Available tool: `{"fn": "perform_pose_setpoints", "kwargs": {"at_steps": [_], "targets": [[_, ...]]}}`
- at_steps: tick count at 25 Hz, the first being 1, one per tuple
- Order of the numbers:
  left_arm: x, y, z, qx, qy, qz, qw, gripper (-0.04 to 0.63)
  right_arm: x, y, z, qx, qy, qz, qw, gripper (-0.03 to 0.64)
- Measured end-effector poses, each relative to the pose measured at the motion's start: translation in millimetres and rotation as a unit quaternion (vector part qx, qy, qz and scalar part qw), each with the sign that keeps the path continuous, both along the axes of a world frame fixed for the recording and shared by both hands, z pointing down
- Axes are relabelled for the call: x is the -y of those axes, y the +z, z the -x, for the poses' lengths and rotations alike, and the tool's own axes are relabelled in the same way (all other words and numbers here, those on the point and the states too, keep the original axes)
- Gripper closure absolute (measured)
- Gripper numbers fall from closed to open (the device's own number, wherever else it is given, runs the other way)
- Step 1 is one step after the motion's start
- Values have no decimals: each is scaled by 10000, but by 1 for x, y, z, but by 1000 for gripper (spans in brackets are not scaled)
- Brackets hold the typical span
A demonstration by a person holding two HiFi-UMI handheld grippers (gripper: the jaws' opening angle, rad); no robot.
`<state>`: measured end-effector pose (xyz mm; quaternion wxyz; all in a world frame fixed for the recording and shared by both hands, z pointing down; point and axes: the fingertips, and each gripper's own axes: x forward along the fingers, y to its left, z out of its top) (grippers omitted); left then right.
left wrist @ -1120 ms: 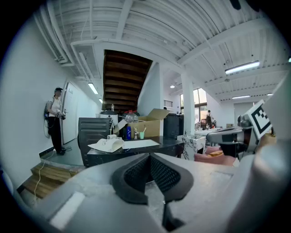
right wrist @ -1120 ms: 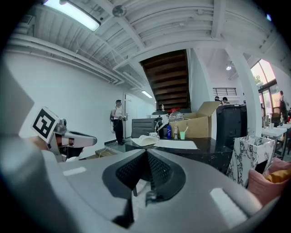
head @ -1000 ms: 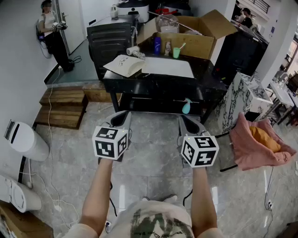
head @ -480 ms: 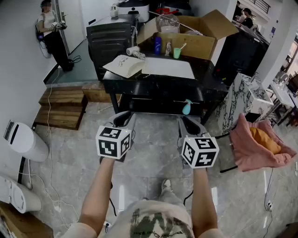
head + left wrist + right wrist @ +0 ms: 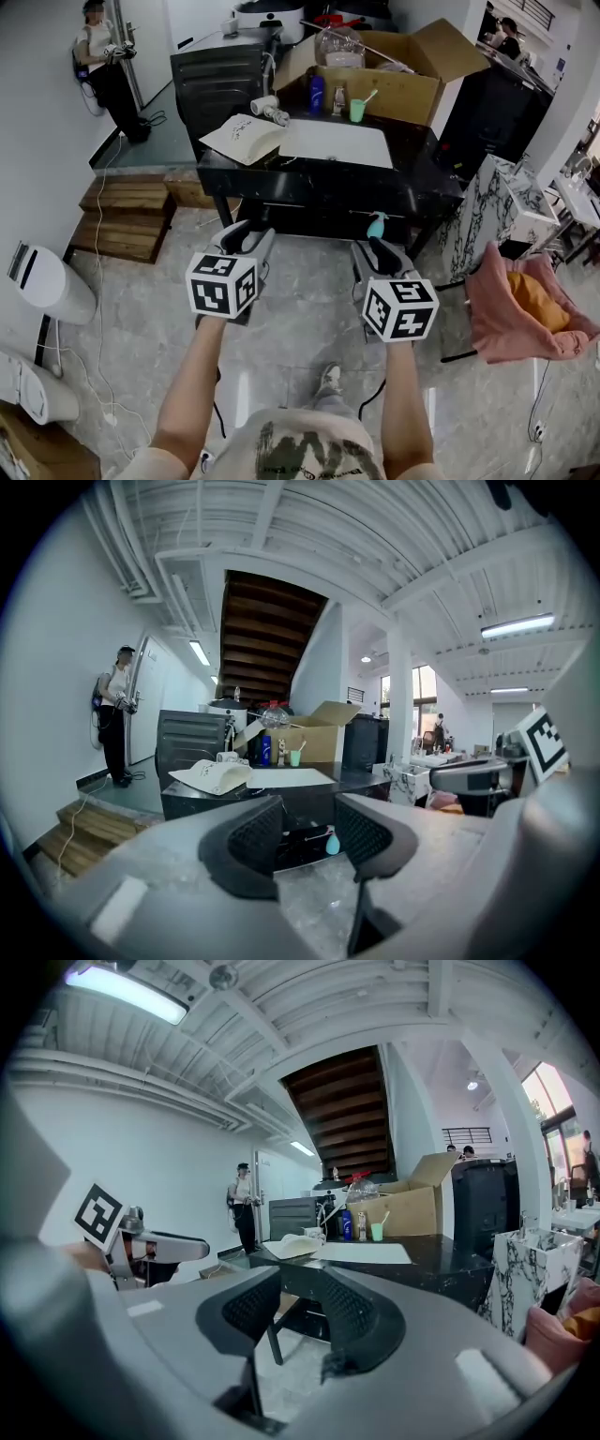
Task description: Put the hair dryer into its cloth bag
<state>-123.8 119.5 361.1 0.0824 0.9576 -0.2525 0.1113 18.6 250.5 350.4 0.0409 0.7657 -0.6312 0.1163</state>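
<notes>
Approach: I am holding left tool (image 5: pixel 246 238) and right tool (image 5: pixel 379 251) short of the surface (image 5: pixel 412 180), both opening, empty; next is reaching the hair dryer (image 5: pixel 266 106) and cloth bag (image 5: pixel 246 138) on it.

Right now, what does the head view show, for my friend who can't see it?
The left claw and right claw, both empty and opening, reach toward a black table holding a cream cloth bag and a cardboard box.

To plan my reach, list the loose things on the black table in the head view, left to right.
white bag → blue bottle → small bottle → green cup
</notes>
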Motion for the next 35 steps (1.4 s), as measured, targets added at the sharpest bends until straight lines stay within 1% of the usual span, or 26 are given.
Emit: {"fn": "perform_pose_setpoints", "kwargs": {"at_steps": [2, 9, 12, 17, 20, 22, 28, 35], "targets": [[8, 0, -15, 2, -61, -3, 10000, 411, 8, 2, -17, 30, -74, 13, 10000, 470], [33, 3, -76, 80, -324, 101, 9994, 313, 42, 5, -78, 101, -490, 57, 9987, 402], [41, 4, -98, 48, -413, 176, 9990, 291, 54, 5, -100, 103, -663, 78, 9977, 369], [51, 1, -128, 98, -521, 134, 9985, 258, 70, 1, -134, 134, -815, 22, 9966, 346], [58, -2, -141, 107, -611, 133, 9980, 225, 78, 0, -149, 131, -900, 22, 9959, 333], [62, -4, -148, 111, -682, 74, 9976, 216, 83, -1, -158, 135, -937, 1, 9955, 325], [74, -3, -159, 155, -929, 48, 9955, 216, 94, 3, -179, 172, -1057, 25, 9943, 314], [85, -4, -157, 232, -1135, -7, 9933, 216, 111, 4, -187, 227, -1205, 32, 9924, 314]]}}
